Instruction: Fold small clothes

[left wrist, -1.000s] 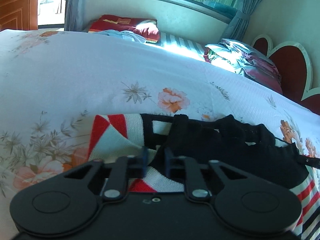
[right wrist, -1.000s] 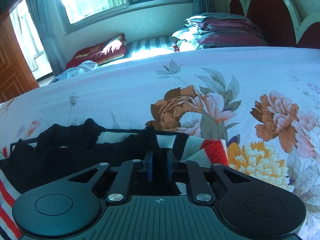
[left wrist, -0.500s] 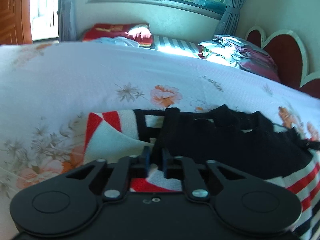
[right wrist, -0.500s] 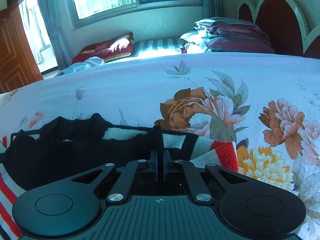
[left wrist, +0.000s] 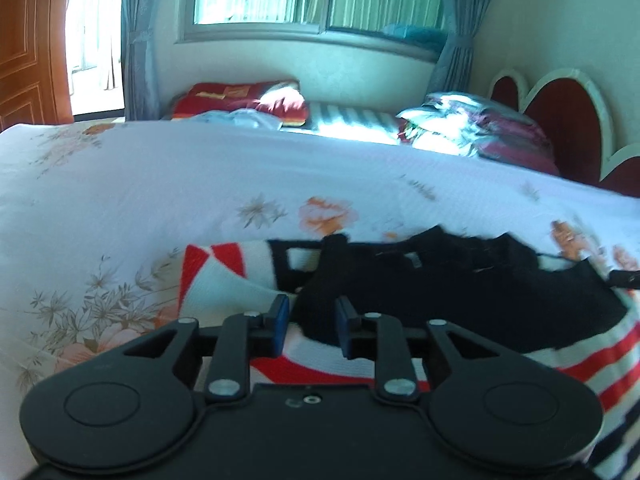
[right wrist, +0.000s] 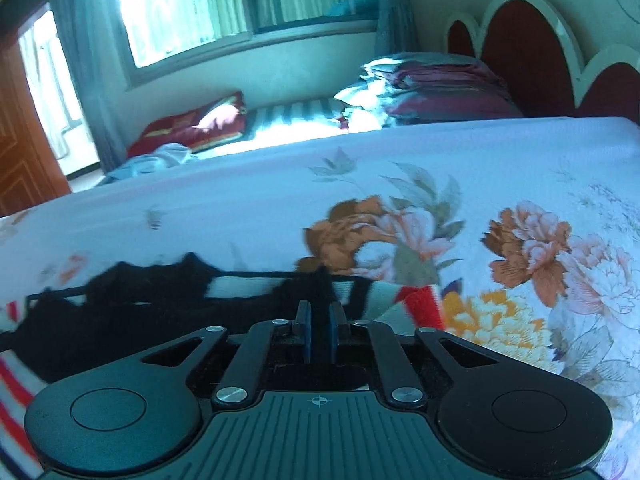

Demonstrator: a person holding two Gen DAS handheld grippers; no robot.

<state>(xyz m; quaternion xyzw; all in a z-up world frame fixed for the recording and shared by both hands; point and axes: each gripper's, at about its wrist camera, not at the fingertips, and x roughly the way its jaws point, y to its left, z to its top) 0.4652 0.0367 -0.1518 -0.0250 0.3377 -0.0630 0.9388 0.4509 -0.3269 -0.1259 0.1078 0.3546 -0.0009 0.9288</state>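
So the left gripper (left wrist: 308, 327) is letting go: its fingers are standing clearly wider apart now than half a second ago, when they were nearly pinched shut on the black edge. The right gripper (right wrist: 319, 332) is going the same way but less so, its fingers opening from almost touching to a narrow gap, with black knit sitting in or just past that gap. I honestly can't tell if it's gripping anything at this point.

The little knit sweater (left wrist: 460, 292) is lying on the near part of the floral bedsheet (left wrist: 160, 200), right in front of both grippers. The black part is sitting doubled over the red-and-white striped part, so I'm guessing one fold is already laid down and both grippers are releasing it.

What's left, as far as I can judge: the red-and-white bit (left wrist: 216, 272) is sticking out on the left, stripes are showing near right, and the black edge is looking lumpy, so probably tucking and another fold.
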